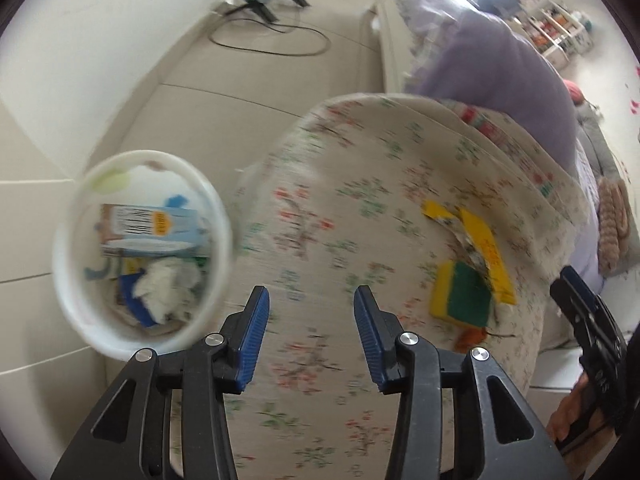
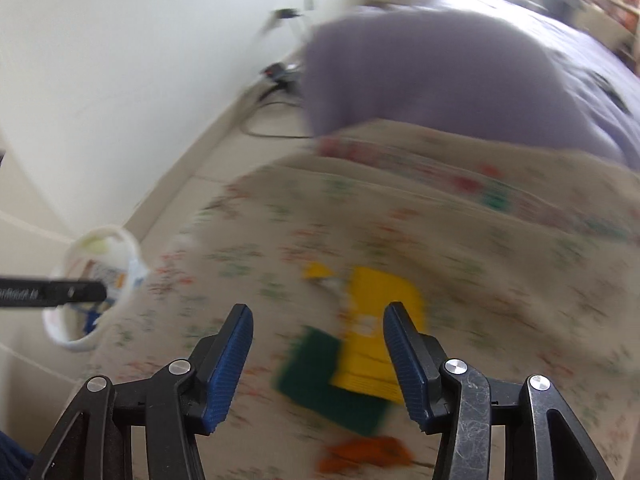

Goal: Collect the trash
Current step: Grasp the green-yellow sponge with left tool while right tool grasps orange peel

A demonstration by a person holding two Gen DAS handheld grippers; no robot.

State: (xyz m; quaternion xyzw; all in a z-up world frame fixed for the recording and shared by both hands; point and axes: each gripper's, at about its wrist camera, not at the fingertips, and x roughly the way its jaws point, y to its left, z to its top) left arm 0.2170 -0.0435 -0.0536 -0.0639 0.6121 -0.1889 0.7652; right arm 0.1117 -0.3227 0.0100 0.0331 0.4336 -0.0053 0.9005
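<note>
Now, from my left wrist, my left gripper [image 1: 311, 322] hangs spread and empty over the floral sheet [image 1: 320, 200], the bin [image 1: 84, 320] just left of it. From my right wrist, my right gripper [image 2: 318, 332], also spread and empty, hovers above the sponge [image 2: 320, 376] and yellow wrapper [image 2: 380, 320]; I'd drop straight down and pinch the sponge squarely.

A floral bedspread [image 1: 360, 208] fills the near middle, with a striped fold [image 1: 516, 140] along its far right edge. Behind that lies a purple blanket [image 1: 492, 72]. Beige floor tiles [image 1: 248, 76] run along the left beside a white wall [image 1: 80, 40]. On the far floor a black cable [image 1: 272, 42] loops near a black stand [image 1: 264, 0]. Shelves [image 1: 560, 28] stand at the far right. A knitted item [image 1: 612, 232] lies at the right edge.
</note>
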